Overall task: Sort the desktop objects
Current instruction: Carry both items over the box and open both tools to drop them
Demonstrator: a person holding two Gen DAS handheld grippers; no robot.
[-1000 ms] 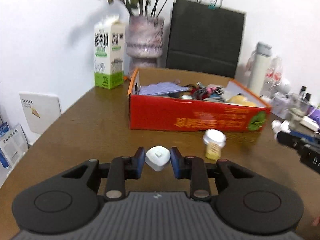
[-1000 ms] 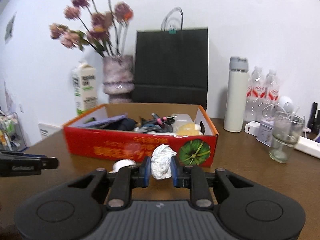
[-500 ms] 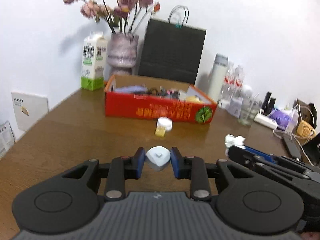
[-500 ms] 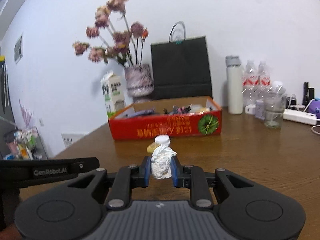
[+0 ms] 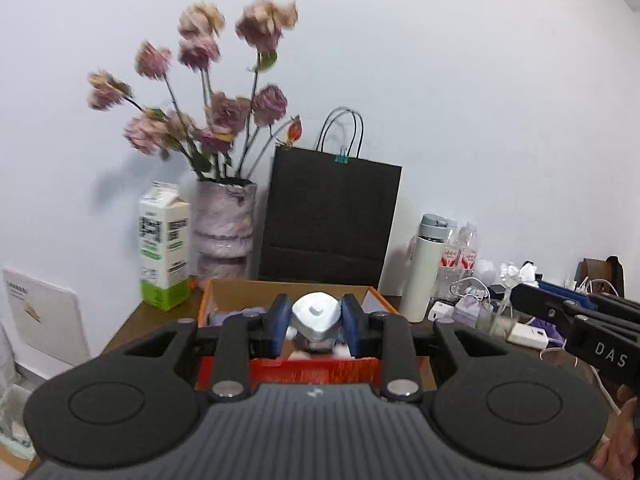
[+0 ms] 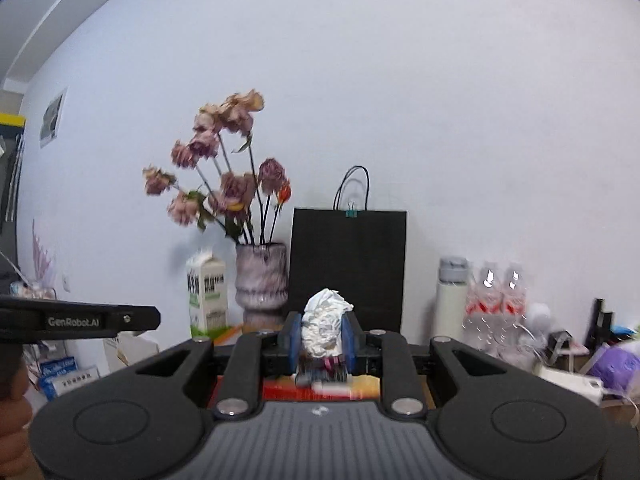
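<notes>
My left gripper [image 5: 315, 320] is shut on a small white rounded-triangle plastic piece [image 5: 315, 314] and holds it in the air in front of the red cardboard box [image 5: 288, 370], whose open top shows behind the fingers. My right gripper [image 6: 321, 334] is shut on a crumpled white tissue [image 6: 325, 320], also raised, with the red box [image 6: 280, 392] mostly hidden below its fingers. The right gripper's body shows at the right edge of the left wrist view [image 5: 580, 320]. The left gripper's body shows at the left of the right wrist view [image 6: 80, 320].
Behind the box stand a milk carton [image 5: 164, 246], a vase of dried flowers [image 5: 224, 224] and a black paper bag [image 5: 330, 220]. To the right are a white flask [image 5: 428, 268], water bottles [image 5: 458, 254], and cluttered cables and chargers [image 5: 500, 320].
Both grippers have risen and tilted upward, each holding its object. The view now faces the wall, and the box has dropped low behind the fingers. The small bottle on the table is out of sight.
</notes>
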